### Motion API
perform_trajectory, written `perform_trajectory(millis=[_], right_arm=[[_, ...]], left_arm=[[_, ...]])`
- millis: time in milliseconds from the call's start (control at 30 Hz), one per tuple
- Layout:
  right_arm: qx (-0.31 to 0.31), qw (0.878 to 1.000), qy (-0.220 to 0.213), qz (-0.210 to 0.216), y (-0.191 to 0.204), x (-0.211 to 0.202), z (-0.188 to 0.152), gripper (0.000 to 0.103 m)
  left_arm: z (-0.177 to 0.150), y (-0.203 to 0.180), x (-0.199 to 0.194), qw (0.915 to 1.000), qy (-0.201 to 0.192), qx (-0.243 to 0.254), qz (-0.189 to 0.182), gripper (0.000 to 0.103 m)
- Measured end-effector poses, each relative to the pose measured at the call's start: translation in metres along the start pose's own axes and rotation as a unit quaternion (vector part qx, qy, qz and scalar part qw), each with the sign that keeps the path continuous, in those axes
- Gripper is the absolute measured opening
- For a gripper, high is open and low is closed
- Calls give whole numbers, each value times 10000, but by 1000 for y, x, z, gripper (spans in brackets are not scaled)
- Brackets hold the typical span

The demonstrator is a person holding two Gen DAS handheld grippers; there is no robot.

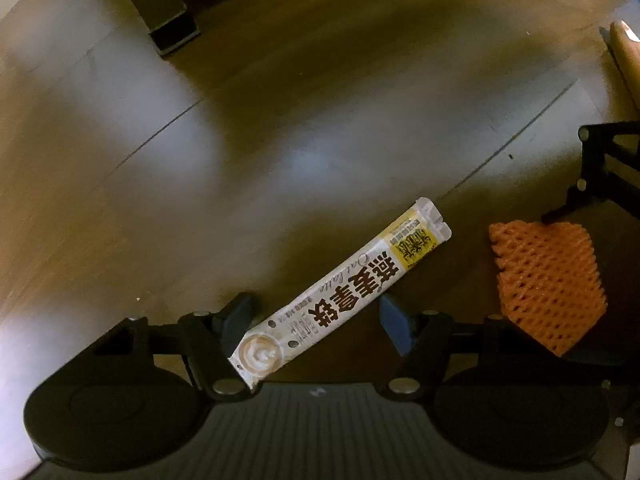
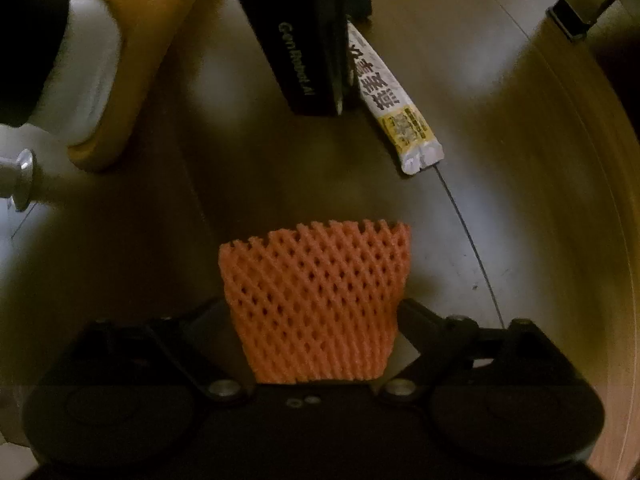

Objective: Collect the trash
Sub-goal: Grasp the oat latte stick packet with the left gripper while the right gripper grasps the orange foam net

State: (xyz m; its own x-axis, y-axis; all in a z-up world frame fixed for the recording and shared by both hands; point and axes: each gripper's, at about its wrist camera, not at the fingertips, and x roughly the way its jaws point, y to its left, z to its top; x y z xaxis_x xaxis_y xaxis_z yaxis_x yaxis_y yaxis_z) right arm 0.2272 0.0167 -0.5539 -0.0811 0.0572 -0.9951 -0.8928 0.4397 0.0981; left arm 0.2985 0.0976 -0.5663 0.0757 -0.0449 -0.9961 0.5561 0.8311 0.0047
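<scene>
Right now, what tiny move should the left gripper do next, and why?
Probably close. The left gripper has its jaws open on either side of the sachet, which lies slanted between them on the floor. The right gripper already seems to be holding the orange net.

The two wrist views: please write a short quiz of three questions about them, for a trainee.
1. True or false: the orange foam net lies between the fingers of the right gripper.
2. What lies between the fingers of the left gripper?
A. the coffee sachet
B. a metal can
3. What colour is the slipper on the floor?

Key: 1 true; 2 A; 3 tan.
</scene>
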Motion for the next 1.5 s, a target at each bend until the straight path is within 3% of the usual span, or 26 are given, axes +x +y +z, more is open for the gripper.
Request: perform_trajectory(millis=[100, 233, 333, 533, 733, 767, 800, 1000, 1100, 1267, 1367, 1433, 1500], right_arm=[[59, 9998, 41, -210, -2, 3, 1, 71], [313, 9995, 93, -18, -10, 3, 0, 52], [452, 9989, 116, 0, -15, -2, 2, 21], [1239, 9920, -30, -237, -44, -24, -2, 19], [2035, 9774, -282, -506, -71, -66, -10, 19], [2117, 9752, -362, -540, -74, -77, -13, 19], [2179, 9733, -429, -582, -76, -86, -13, 19], [2638, 9578, -889, -720, -74, -154, -25, 19], [2735, 9527, -1116, -711, -77, -180, -35, 19], [2885, 9488, -1135, -604, -86, -179, -47, 19], [2877, 9508, -1066, -426, -92, -166, -46, 19], [2867, 9520, -1020, -332, -91, -162, -47, 20], [2895, 9521, -961, -213, -94, -152, -45, 20]], left_arm=[[1, 0, -2, 9999, -61, -93, 33, 61], [5, 2, -6, 9997, -102, -204, 32, 46], [11, 7, -5, 9992, -88, -395, 1, 38], [16, 25, -11, 9945, 3, -1018, -244, 31], [21, 42, -46, 9902, -202, -1341, -337, 23], [21, 44, -55, 9895, -265, -1371, -361, 12], [22, 45, -64, 9886, -301, -1422, -389, 8], [21, 52, -111, 9832, -447, -1700, -498, 7], [18, 43, -132, 9862, -437, -1536, -434, 7], [15, 29, -121, 9881, -236, -1404, -573, 8], [13, 27, -102, 9877, -77, -1414, -666, 15], [12, 25, -90, 9874, 20, -1405, -725, 35], [12, 24, -79, 9882, 13, -1369, -691, 80]])
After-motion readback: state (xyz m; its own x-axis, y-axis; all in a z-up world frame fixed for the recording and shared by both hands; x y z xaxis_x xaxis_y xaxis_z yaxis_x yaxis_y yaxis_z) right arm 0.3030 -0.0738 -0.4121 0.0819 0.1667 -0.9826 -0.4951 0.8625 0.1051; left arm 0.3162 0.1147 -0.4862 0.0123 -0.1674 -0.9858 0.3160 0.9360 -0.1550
